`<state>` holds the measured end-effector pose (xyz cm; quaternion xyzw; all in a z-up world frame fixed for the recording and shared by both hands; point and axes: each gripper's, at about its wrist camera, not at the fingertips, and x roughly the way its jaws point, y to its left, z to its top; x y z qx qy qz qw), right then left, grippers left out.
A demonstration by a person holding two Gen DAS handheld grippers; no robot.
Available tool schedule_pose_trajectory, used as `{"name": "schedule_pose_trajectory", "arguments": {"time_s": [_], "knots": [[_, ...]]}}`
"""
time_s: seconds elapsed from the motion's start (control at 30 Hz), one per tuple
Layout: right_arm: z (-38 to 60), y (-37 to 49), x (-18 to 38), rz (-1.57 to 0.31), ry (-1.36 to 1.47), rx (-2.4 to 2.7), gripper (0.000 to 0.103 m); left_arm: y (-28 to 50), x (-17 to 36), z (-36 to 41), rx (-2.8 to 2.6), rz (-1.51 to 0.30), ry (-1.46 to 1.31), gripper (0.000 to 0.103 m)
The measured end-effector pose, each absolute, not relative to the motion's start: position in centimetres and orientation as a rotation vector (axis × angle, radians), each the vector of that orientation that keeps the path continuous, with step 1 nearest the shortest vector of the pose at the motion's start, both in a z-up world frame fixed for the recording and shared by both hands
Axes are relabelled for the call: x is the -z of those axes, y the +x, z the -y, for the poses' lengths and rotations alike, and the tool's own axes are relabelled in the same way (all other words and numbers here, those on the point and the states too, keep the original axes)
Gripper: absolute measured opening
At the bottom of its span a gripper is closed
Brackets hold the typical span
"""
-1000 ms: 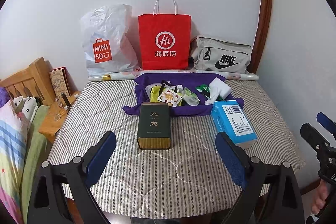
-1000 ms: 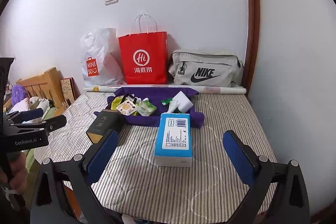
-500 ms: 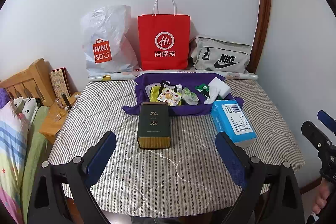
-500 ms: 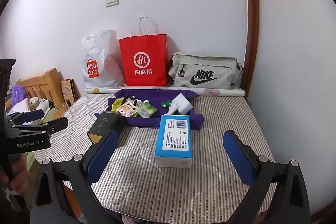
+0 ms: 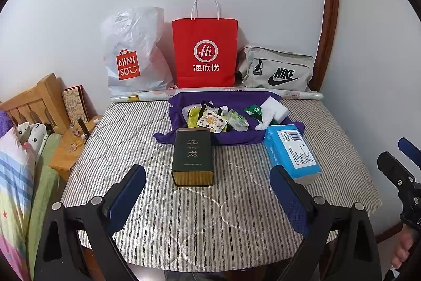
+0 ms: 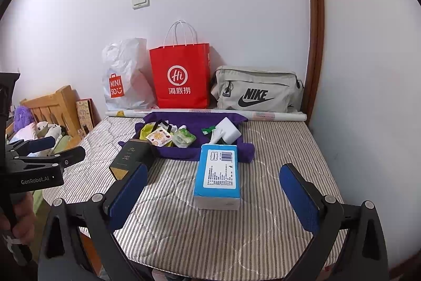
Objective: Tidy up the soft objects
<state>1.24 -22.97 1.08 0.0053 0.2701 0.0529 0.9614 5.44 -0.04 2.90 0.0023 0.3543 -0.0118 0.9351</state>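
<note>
Both claws wide and empty, hovering over desk; soft items sit on purple cloth.
Left claw (image 5: pixel 208 198), right claw (image 6: pixel 213 198) hold nothing. Pouches and sponge (image 5: pixel 275 108) lie on cloth (image 5: pixel 236 137); tin (image 5: pixel 193 157), tissue pack (image 6: pixel 217 173) just in front; early or finished, can't tell. Readable: MINISO bag (image 5: pixel 131 54), Hi bag (image 5: pixel 205 52), NIKE bag (image 5: pixel 279 70).

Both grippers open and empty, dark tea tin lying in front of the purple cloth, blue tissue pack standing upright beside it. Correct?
One error: the blue tissue pack lies flat, as the right wrist view shows. The left gripper, right gripper, dark tea tin and purple cloth are as stated.
</note>
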Motion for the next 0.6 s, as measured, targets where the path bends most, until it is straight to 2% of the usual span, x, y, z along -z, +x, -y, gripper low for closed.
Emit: {"name": "schedule_pose_trajectory", "arguments": {"time_s": [0.6], "knots": [[23.00,1.23,-1.09,-0.547,0.012,-0.110,0.100,5.36,-3.11,-0.18,0.027,-0.724,0.009,0.096]]}}
